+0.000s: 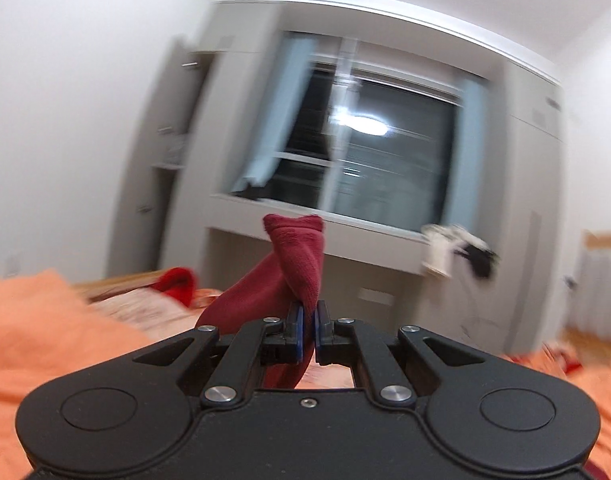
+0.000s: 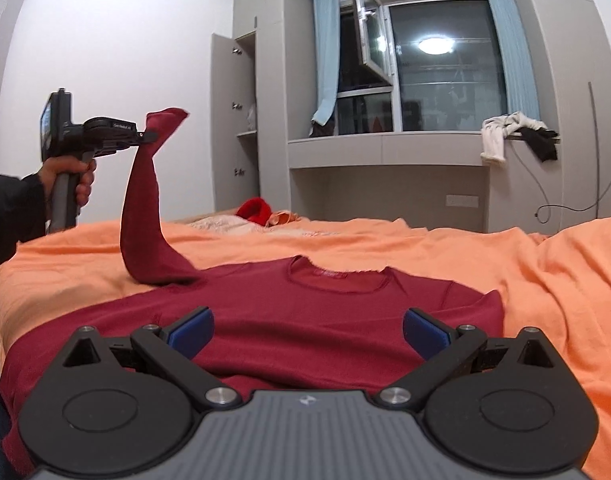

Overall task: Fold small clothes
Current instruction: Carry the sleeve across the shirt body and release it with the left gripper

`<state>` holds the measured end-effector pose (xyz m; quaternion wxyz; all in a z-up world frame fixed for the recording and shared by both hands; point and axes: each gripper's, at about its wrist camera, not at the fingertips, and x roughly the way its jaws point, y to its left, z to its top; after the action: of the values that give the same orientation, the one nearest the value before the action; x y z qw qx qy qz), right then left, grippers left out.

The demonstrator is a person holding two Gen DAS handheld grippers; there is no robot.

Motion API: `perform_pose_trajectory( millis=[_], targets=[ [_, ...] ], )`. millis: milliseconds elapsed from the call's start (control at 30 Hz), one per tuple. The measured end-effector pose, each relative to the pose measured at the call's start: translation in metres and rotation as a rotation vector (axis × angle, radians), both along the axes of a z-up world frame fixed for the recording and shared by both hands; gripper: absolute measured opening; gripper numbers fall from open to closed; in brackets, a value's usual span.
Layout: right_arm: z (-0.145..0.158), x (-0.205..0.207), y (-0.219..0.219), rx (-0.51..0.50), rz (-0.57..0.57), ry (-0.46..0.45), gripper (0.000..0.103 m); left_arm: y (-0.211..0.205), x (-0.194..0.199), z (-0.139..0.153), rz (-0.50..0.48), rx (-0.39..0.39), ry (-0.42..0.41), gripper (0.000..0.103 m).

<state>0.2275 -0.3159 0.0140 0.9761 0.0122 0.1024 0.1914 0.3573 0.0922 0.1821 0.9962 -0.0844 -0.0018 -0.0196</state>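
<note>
A dark red long-sleeved shirt [image 2: 305, 312] lies flat on the orange bedspread [image 2: 505, 280], collar toward the window. Its left sleeve [image 2: 143, 200] is lifted high off the bed. My left gripper [image 2: 147, 136] is shut on that sleeve near the cuff, and a hand holds its grip at the left edge. In the left wrist view the sleeve [image 1: 293, 272] rises between the closed pads of the left gripper [image 1: 308, 320], with the cuff flopping above them. My right gripper [image 2: 307, 332] stands open low over the shirt's body, nothing between its fingers.
A bright red garment [image 2: 255, 210] and pale fabric lie at the bed's far side. Grey cupboards and a window ledge stand beyond, with white and black clothes [image 2: 513, 132] draped on the ledge. A cable hangs on the right wall.
</note>
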Motion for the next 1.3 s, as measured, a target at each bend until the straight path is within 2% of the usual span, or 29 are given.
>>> perform_pose_trajectory(
  millis=[200,367,533,633,733,833,933,1000,1033,1100,1200,1300],
  targets=[
    [0.005,0.000,-0.013,0.045,-0.061,-0.006,0.103,-0.101,-0.025,-0.021,-0.179,0.138,0.011,0.005],
    [0.007,-0.001,-0.026,0.094,-0.076,0.017,0.103,-0.167,-0.062,-0.070,-0.289,0.226,0.076,0.005],
    [0.007,-0.002,-0.030,0.115,-0.067,0.035,0.103,-0.191,-0.097,-0.136,-0.335,0.235,0.185,0.005],
    [0.007,-0.004,-0.029,0.108,-0.059,0.037,0.103,-0.194,-0.103,-0.161,-0.378,0.294,0.234,0.005],
    [0.005,-0.003,-0.027,0.102,-0.053,0.048,0.103,-0.186,-0.113,-0.179,-0.417,0.294,0.264,0.008],
    [-0.001,0.002,-0.023,0.099,-0.047,0.078,0.103,-0.172,-0.110,-0.184,-0.456,0.284,0.303,0.010],
    [-0.008,0.010,-0.020,0.123,-0.026,0.132,0.103,-0.158,-0.110,-0.191,-0.505,0.267,0.365,0.019],
    [-0.012,0.016,-0.019,0.151,-0.012,0.169,0.103,-0.152,-0.106,-0.186,-0.530,0.265,0.381,0.035],
    [-0.013,0.017,-0.020,0.160,-0.008,0.183,0.103,-0.148,-0.107,-0.188,-0.539,0.261,0.385,0.039],
    [-0.016,0.021,-0.018,0.175,-0.002,0.202,0.103,-0.143,-0.106,-0.183,-0.548,0.245,0.388,0.057],
    [-0.017,0.029,-0.013,0.193,-0.002,0.233,0.102,-0.132,-0.109,-0.176,-0.561,0.218,0.372,0.071],
    [-0.015,0.034,-0.005,0.190,0.004,0.251,0.090,-0.123,-0.110,-0.165,-0.533,0.208,0.328,0.084]
  ],
)
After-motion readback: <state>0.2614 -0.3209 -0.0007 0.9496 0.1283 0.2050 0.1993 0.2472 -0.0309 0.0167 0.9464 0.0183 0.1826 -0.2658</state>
